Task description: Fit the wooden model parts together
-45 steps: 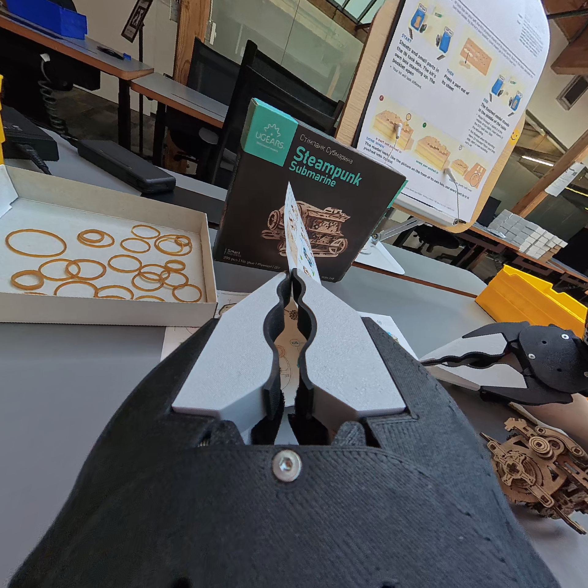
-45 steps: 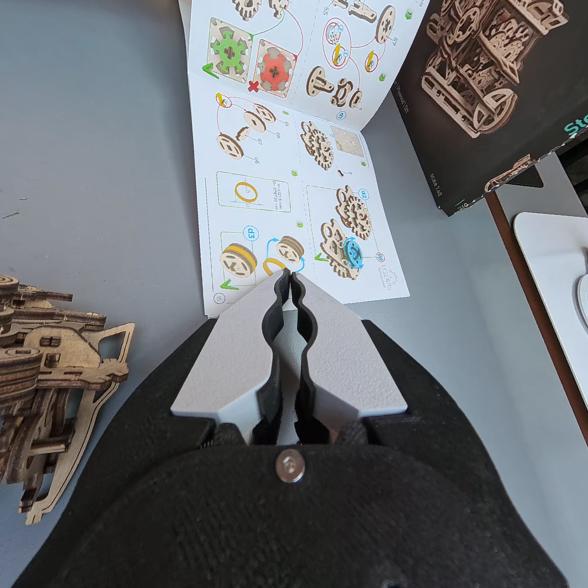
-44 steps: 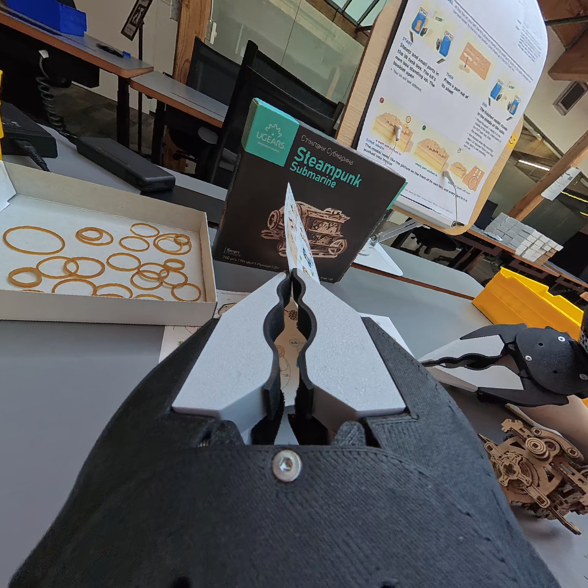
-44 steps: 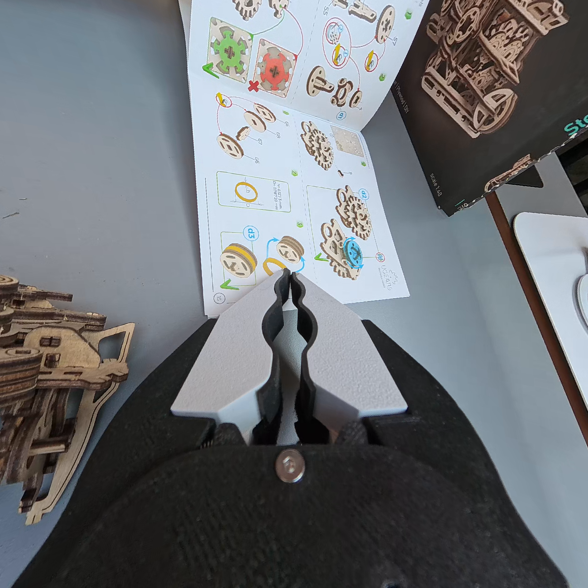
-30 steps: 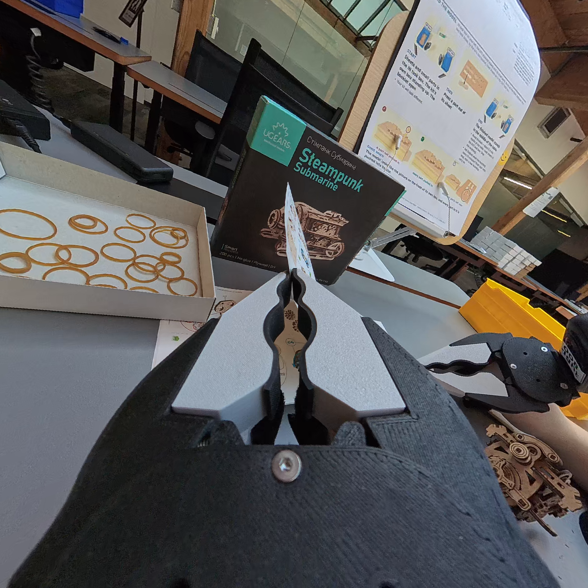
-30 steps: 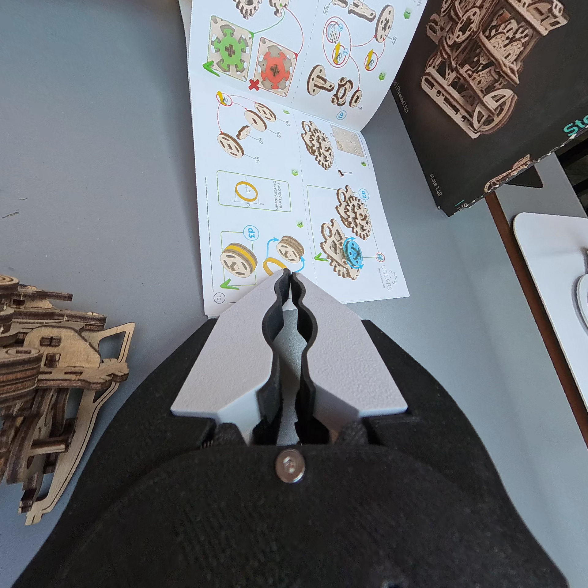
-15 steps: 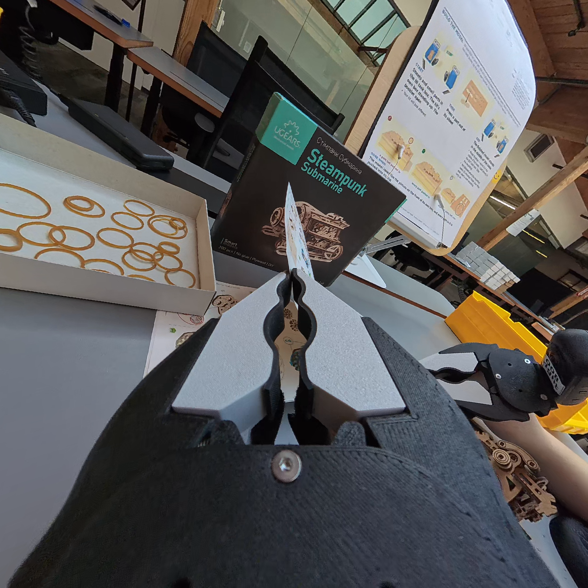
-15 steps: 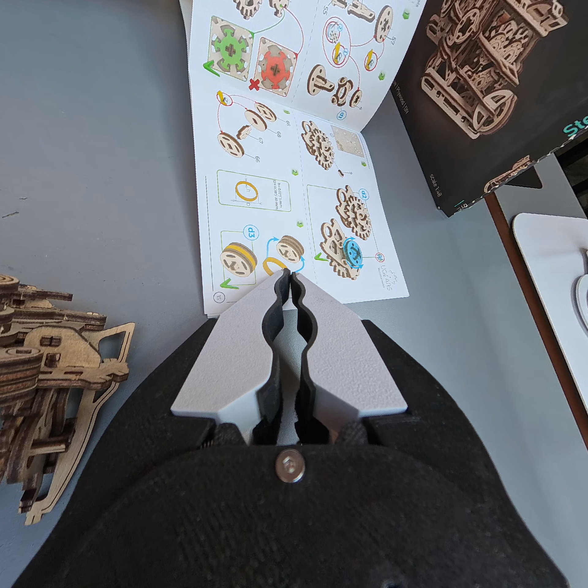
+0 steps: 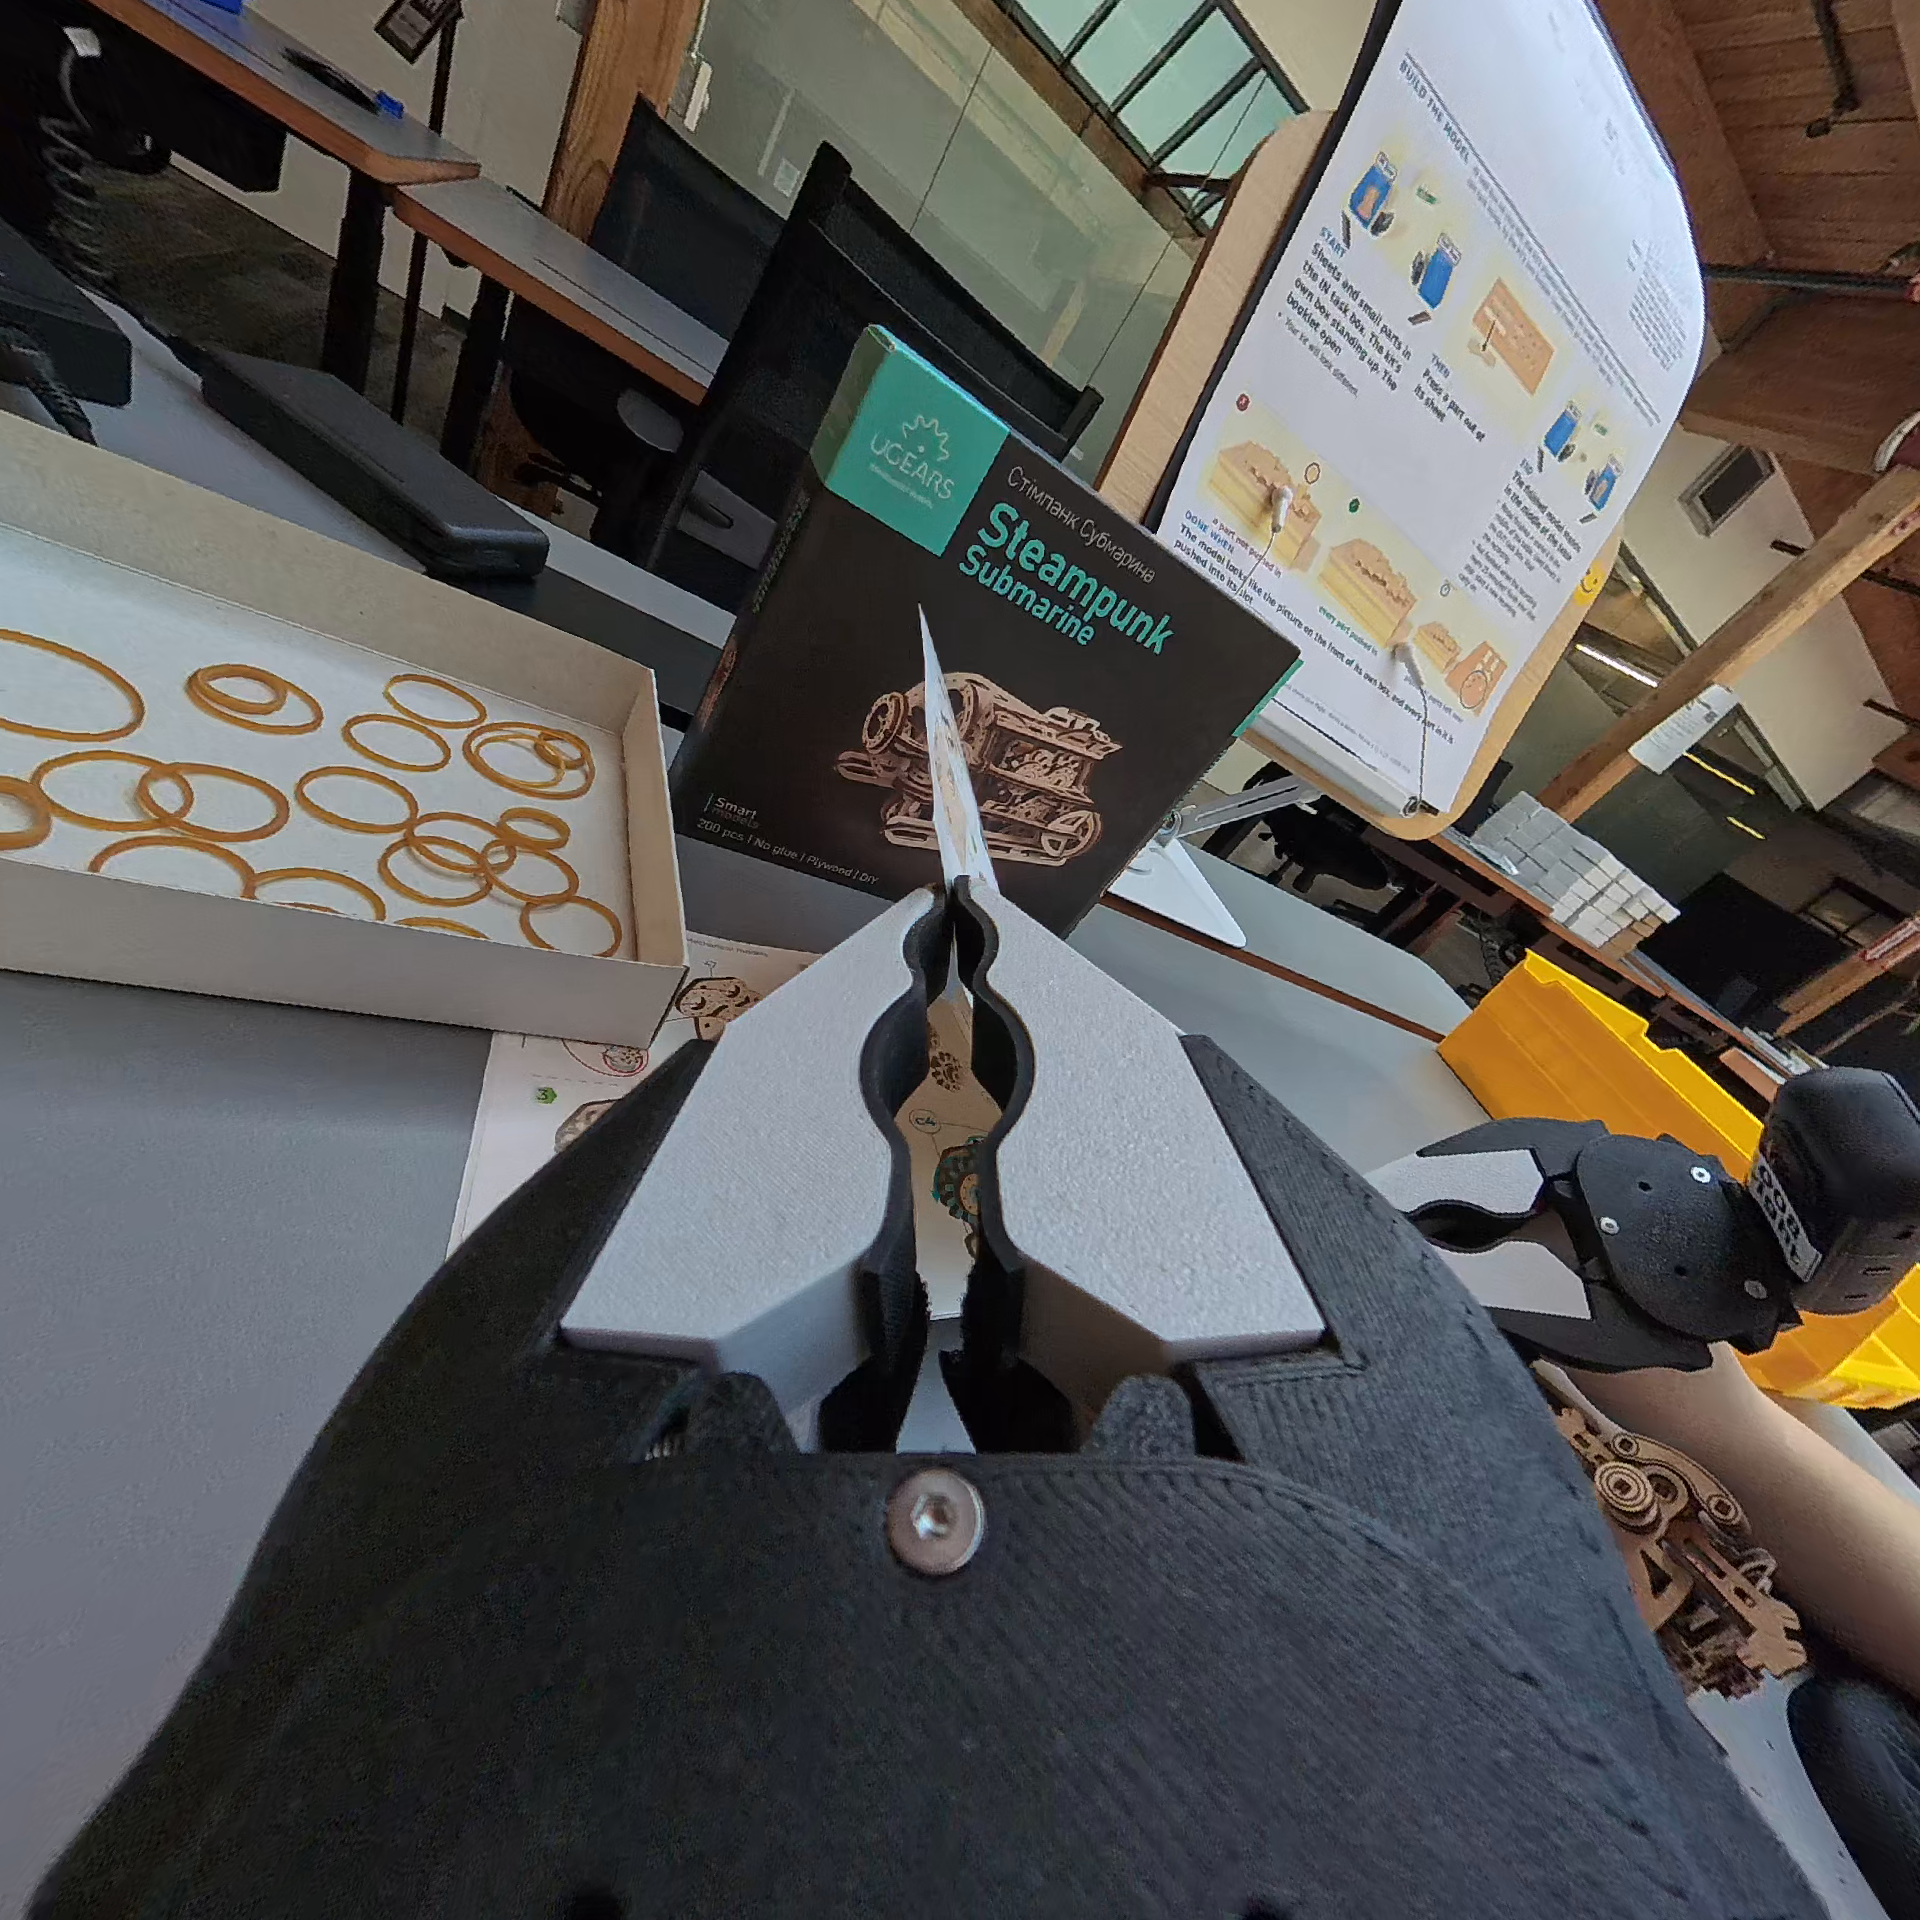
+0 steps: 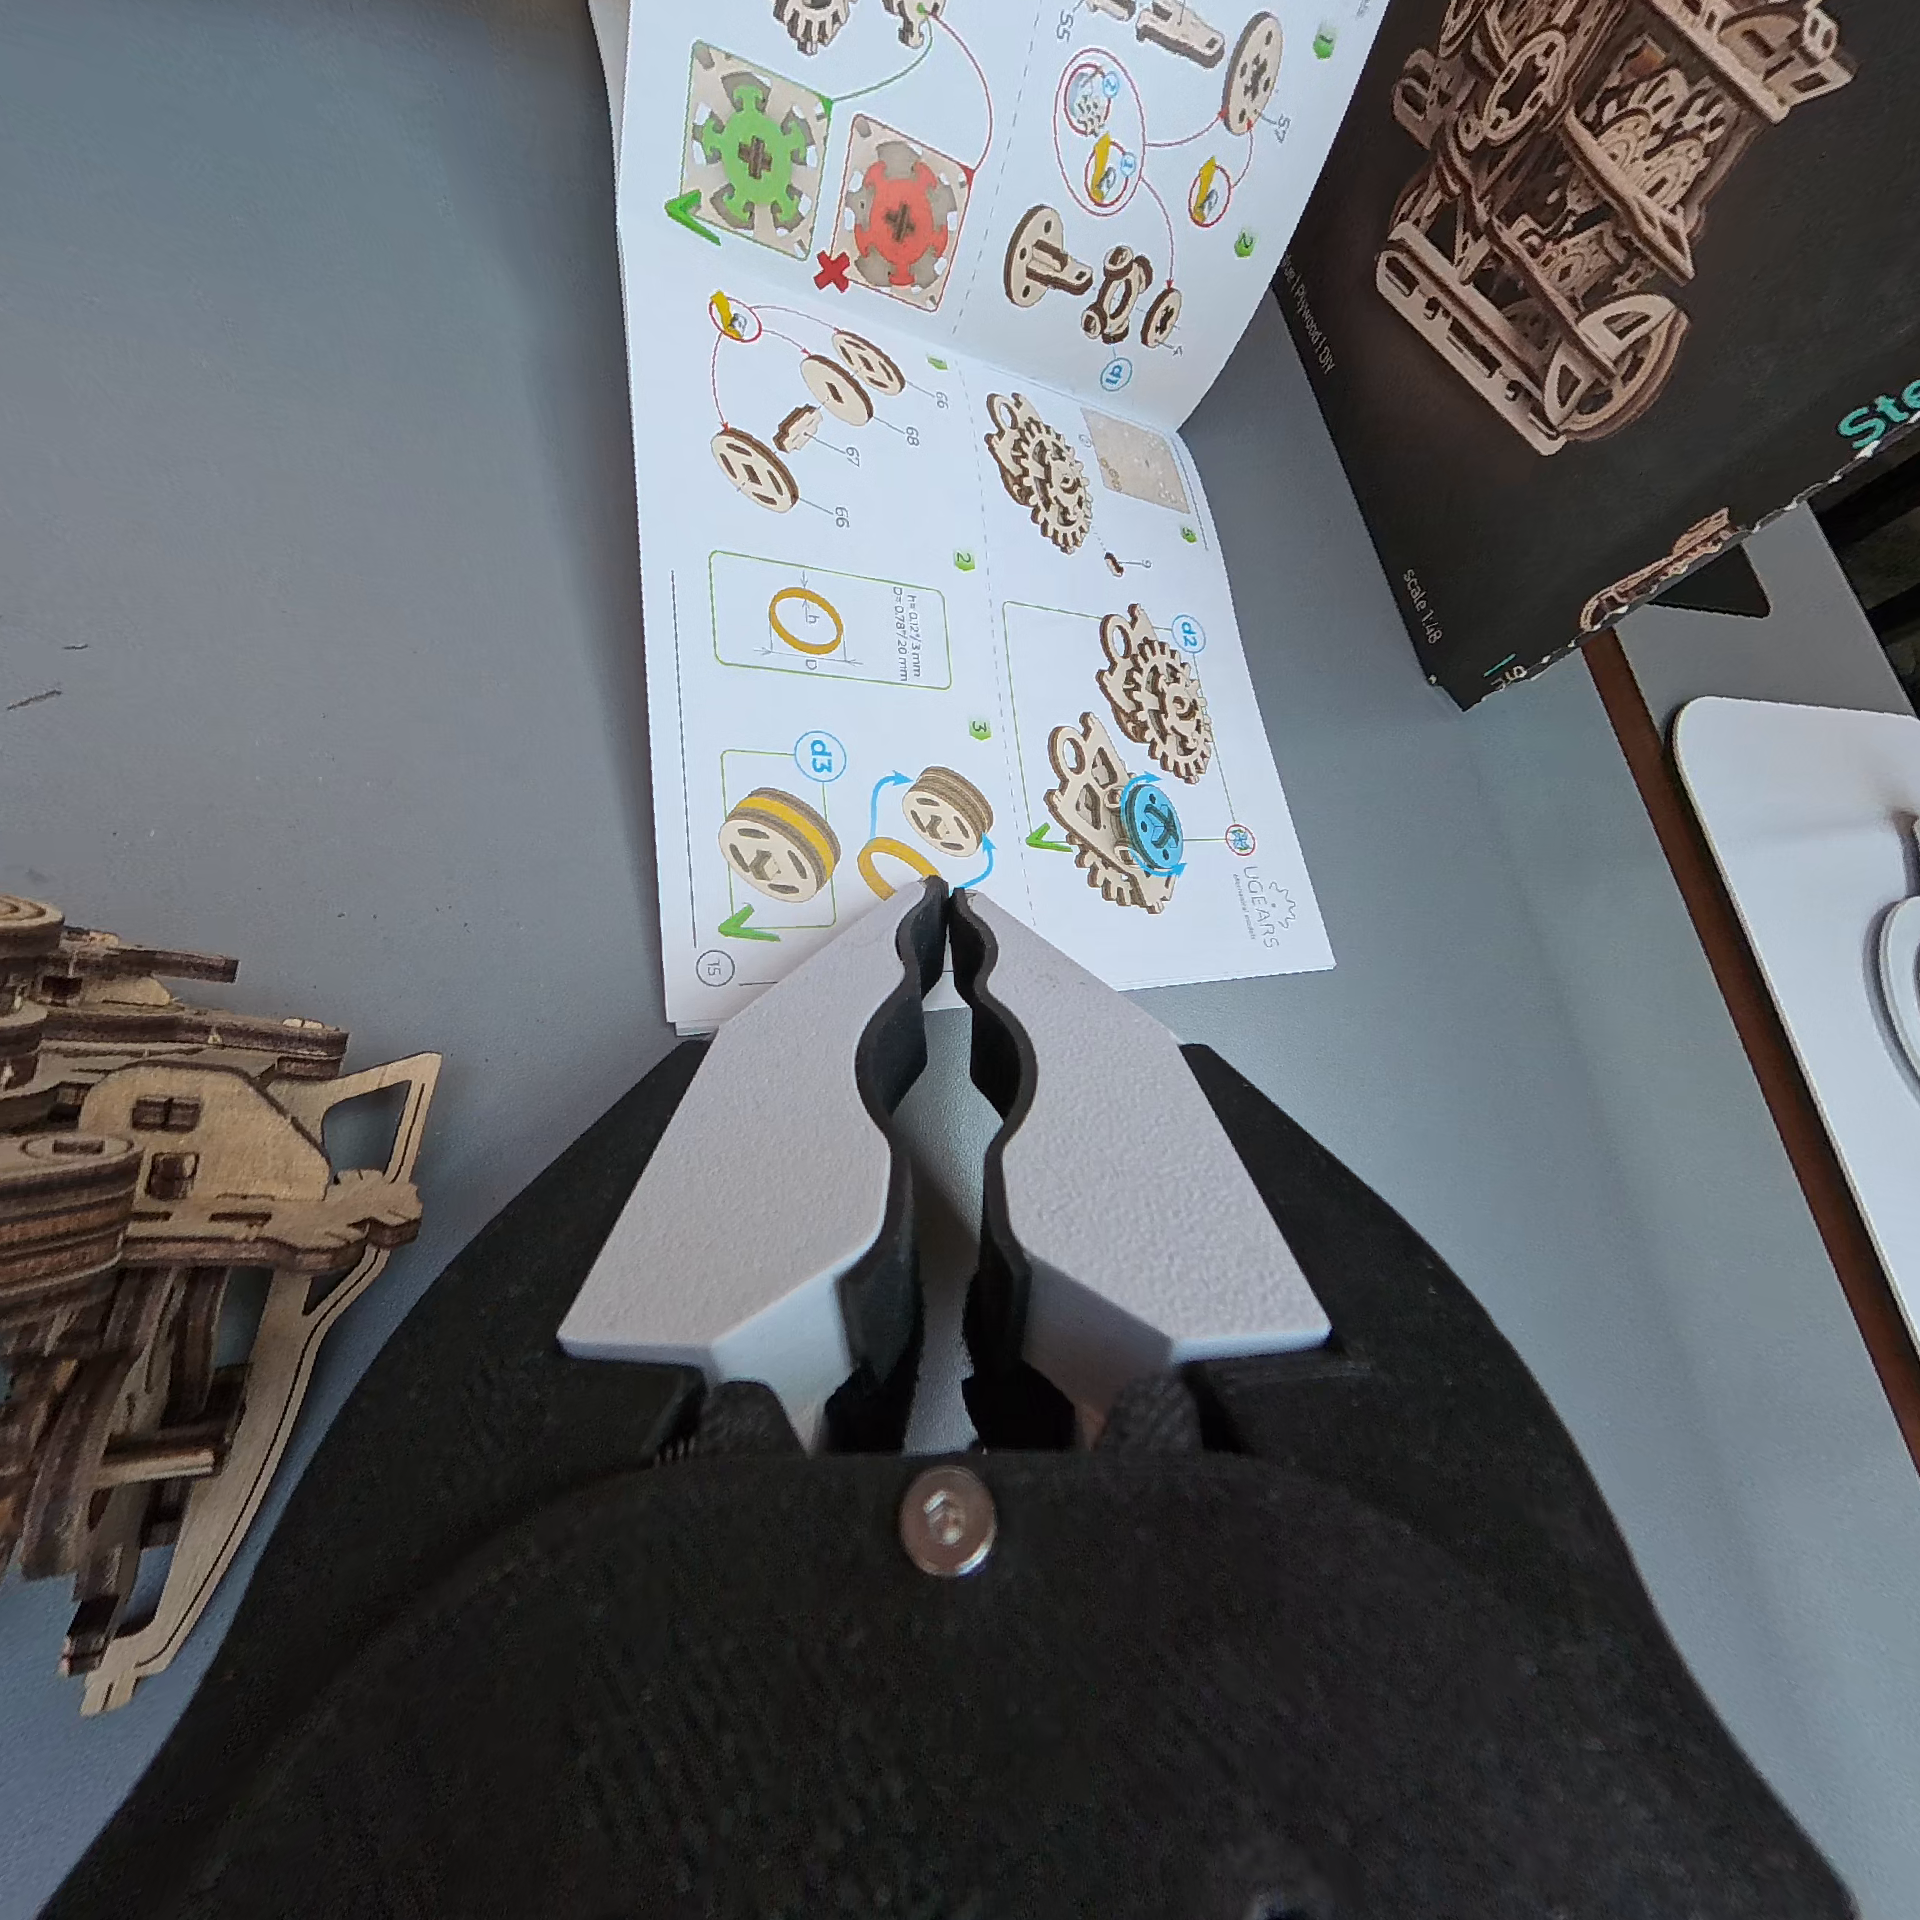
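Paper sits nearest of all: the left gripper is clenched on a page of the instruction booklet, lifting that leaf on edge so it stands above the fingertips; the right gripper is closed on nothing, its tips hovering over the booklet's near edge; beside it, to its left, the partly built wooden model lies on the grey table, untouched, well apart from both sets of jaws; farther off, the dark kit box stands upright just behind the booklet, and a shallow white tray of rubber bands lies to the left. My judgement: the page-turn could tear or crease the thin leaf if pulled hard while pinched; a wide swing could knock the box over.
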A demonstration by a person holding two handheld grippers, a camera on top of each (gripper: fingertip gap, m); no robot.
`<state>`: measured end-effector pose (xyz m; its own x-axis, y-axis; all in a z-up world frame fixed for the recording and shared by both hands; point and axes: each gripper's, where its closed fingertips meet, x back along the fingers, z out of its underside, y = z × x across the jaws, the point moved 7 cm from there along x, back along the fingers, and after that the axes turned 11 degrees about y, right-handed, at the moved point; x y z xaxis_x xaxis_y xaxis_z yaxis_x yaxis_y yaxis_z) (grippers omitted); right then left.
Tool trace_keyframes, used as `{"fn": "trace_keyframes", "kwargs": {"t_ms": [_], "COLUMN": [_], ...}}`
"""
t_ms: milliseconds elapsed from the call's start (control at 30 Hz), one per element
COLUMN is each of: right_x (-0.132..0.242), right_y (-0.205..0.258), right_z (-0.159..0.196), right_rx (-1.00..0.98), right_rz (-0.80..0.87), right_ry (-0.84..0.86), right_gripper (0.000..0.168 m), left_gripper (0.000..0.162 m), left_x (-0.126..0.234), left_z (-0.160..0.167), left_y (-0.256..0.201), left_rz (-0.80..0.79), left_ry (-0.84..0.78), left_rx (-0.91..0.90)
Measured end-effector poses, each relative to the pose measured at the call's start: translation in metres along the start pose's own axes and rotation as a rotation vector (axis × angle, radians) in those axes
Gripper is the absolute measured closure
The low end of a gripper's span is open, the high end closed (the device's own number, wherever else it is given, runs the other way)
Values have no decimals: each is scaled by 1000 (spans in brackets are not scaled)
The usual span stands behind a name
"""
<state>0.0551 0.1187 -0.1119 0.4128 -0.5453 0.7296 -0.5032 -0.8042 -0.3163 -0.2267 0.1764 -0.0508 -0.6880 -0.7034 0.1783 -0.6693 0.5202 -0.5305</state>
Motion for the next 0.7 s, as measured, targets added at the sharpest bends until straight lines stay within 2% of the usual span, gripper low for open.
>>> {"fn": "trace_keyframes", "kwargs": {"t_ms": [267, 433, 533, 633, 700], "right_x": [1, 2, 2, 3, 7], "right_y": [0, 0, 1, -2, -13], "right_z": [0, 3, 3, 5, 9], "right_rx": [6, 146, 155, 139, 117], "right_rz": [11, 167, 183, 196, 293], "right_ry": [0, -10, -9, -4, 1], "right_gripper": [168, 168, 168, 168, 168], "left_gripper": [162, 162, 162, 162, 158], "left_x": [1, -1, -5, -18, -27], "left_z": [-2, -1, 3, 17, 33], "left_y": [-6, -15, -27, -51, -75], "left_rz": [-3, 24, 28, 114, 263], "left_ry": [-11, -14, -2, 99, 206], "left_rx": [-48, -93, -185, -333, -428]}}
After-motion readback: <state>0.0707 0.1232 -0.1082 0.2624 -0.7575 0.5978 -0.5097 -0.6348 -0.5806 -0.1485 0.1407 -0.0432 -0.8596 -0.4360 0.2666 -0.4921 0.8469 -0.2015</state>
